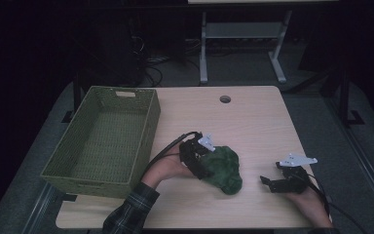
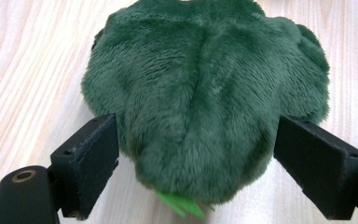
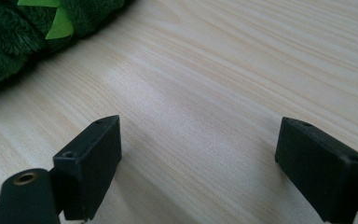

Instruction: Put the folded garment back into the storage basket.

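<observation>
A dark green plush toy [image 1: 225,169] lies on the light wooden table [image 1: 253,126], toward its front middle. My left gripper [image 1: 206,164] reaches it from the left, open, with its jaws on either side of the toy's near end. In the left gripper view the plush toy [image 2: 205,102] spans the gap between the jaws of the left gripper [image 2: 198,154], and a bright green tag [image 2: 182,205] sticks out beneath it. My right gripper [image 1: 268,184] rests low near the front right, open. In the right gripper view my right gripper [image 3: 198,158] has bare wood between its jaws, and the plush toy [image 3: 9,42] lies at top left.
A green woven basket [image 1: 148,126] stands on the table's left side, with nothing visible inside it. A round cable hole [image 1: 225,99] sits near the far edge. Beyond the table are desk legs and cables on a dark floor.
</observation>
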Demonstrator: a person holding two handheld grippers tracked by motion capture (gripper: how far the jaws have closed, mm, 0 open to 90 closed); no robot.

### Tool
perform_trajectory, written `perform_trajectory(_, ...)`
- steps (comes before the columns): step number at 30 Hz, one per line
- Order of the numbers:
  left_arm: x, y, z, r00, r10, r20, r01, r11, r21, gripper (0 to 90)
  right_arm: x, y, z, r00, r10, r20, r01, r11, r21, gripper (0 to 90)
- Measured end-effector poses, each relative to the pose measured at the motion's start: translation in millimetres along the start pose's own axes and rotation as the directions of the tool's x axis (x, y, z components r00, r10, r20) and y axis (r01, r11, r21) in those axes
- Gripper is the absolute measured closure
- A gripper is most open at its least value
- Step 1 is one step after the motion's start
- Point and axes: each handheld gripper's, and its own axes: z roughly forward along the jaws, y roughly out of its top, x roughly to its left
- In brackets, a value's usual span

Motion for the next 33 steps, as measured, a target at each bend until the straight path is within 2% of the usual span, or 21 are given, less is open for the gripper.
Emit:
perform_trajectory(5, 1.4, 1.3, 10.8, 0.9996, 0.013, 0.026, -0.013, 0.9998, 0.016, 13.2, -0.1, -0.1, -0.1, 1.0000, 0.000, 0.003, 0.000, 1.000, -0.002, 14.8)
perform_trajectory(6, 1.0, 1.0, 15.9, 0.9992, 0.017, 0.035, -0.018, 0.9993, 0.032, 13.2, -0.2, -0.1, -0.1, 1.0000, 0.000, 0.004, 0.000, 1.000, -0.003, 15.0)
perform_trajectory(10, 1.5, 0.7, 22.5, 0.9988, 0.021, 0.044, -0.023, 0.9985, 0.050, 12.9, -0.3, -0.1, -0.1, 1.0000, 0.000, 0.004, 0.000, 1.000, -0.003, 15.0)
perform_trajectory(19, 3.8, -2.3, 34.7, 0.9979, -0.002, 0.064, -0.002, 0.9984, 0.057, 12.6, -0.4, -0.1, -0.1, 1.0000, -0.001, 0.005, 0.001, 1.000, -0.004, 15.2)
perform_trajectory(22, 4.0, -3.0, 39.0, 0.9983, -0.001, 0.058, -0.003, 0.9979, 0.064, 12.4, -0.6, -0.1, -0.1, 1.0000, -0.003, 0.006, 0.003, 1.000, -0.004, 15.4)
perform_trajectory(24, 1.7, -2.7, 44.0, 0.9991, 0.008, 0.042, -0.012, 0.9960, 0.089, 12.1, -0.5, 0.0, 0.0, 1.0000, 0.000, 0.007, 0.000, 1.000, -0.004, 15.4)
perform_trajectory(28, 0.5, -1.5, 46.9, 0.9994, 0.009, 0.034, -0.013, 0.9938, 0.110, 11.8, -0.4, -0.1, 0.0, 1.0000, 0.000, 0.007, 0.000, 1.000, -0.004, 15.4)
perform_trajectory(33, -1.7, -0.6, 48.6, 0.9995, 0.030, 0.014, -0.031, 0.9911, 0.129, 13.4, -0.4, -0.1, -0.1, 1.0000, 0.001, 0.007, -0.001, 1.000, -0.003, 15.4)
